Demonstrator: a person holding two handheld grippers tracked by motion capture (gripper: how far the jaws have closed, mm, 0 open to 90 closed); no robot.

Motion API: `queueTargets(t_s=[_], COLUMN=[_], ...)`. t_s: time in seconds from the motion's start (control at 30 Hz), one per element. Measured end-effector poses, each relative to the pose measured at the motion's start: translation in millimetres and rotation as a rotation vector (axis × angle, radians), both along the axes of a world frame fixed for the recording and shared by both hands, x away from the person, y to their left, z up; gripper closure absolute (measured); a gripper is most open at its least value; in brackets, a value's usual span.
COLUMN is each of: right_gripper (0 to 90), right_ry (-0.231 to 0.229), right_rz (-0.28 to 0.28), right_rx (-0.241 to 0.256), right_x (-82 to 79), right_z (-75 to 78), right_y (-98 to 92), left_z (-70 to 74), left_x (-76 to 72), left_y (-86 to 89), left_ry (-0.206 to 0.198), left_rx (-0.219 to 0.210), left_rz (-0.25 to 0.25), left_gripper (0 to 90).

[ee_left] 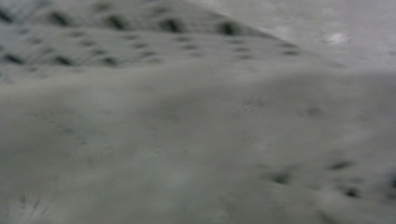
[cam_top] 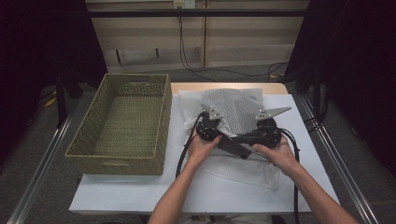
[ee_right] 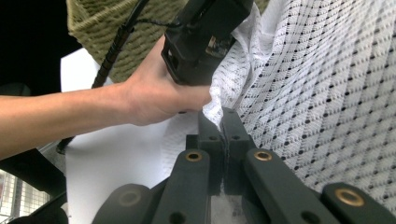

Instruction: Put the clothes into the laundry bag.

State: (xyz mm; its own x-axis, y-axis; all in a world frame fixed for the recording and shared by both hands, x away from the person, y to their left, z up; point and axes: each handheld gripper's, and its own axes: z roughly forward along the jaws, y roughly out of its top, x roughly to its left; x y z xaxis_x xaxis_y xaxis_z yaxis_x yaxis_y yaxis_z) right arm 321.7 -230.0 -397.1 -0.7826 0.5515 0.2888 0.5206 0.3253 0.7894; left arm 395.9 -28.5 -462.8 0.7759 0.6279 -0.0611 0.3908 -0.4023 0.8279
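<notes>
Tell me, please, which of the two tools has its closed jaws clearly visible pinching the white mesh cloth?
The right tool: its jaws meet on the mesh cloth edge; the left tool's jaws are hidden.

A woven wicker basket (cam_top: 119, 122) sits at the left end of the white table (cam_top: 140, 191), its long side running away from the person; its weave also fills the top left corner of the right gripper view (ee_right: 98, 28). Behind the table, dark cables (cam_top: 184, 56) hang down a pale wall and trail across the floor

Overhead camera; two close gripper cameras
</notes>
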Motion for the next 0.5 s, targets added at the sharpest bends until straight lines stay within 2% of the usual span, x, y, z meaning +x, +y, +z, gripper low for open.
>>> queueTargets(t_s=[0.13,0.2,0.27,0.3,0.5], right_gripper=[89.7,89.6,89.6,89.6,89.6], right_ry=[0.014,0.016,0.017,0.016,0.011], right_rz=[0.0,-0.001,-0.003,-0.004,-0.012], right_rx=[-0.017,-0.017,-0.017,-0.019,-0.028], right_x=[1.6,2.9,4.1,4.5,5.8], right_z=[-5.3,-6.6,-7.3,-7.5,-7.8], right_y=[-0.9,-2.6,-4.5,-5.2,-6.5], left_z=[2.1,3.6,5.1,5.3,12.7], left_x=[-2.8,-7.1,-12.9,-15.8,-40.0], left_y=[2.6,6.4,10.7,12.5,23.3], left_ry=[0.012,0.035,0.038,0.044,0.025], left_rx=[0.007,-0.005,-0.004,-0.017,-0.027], left_rz=[-0.03,-0.062,-0.088,-0.11,-0.162], left_gripper=[85.0,80.8,76.4,73.6,59.7])
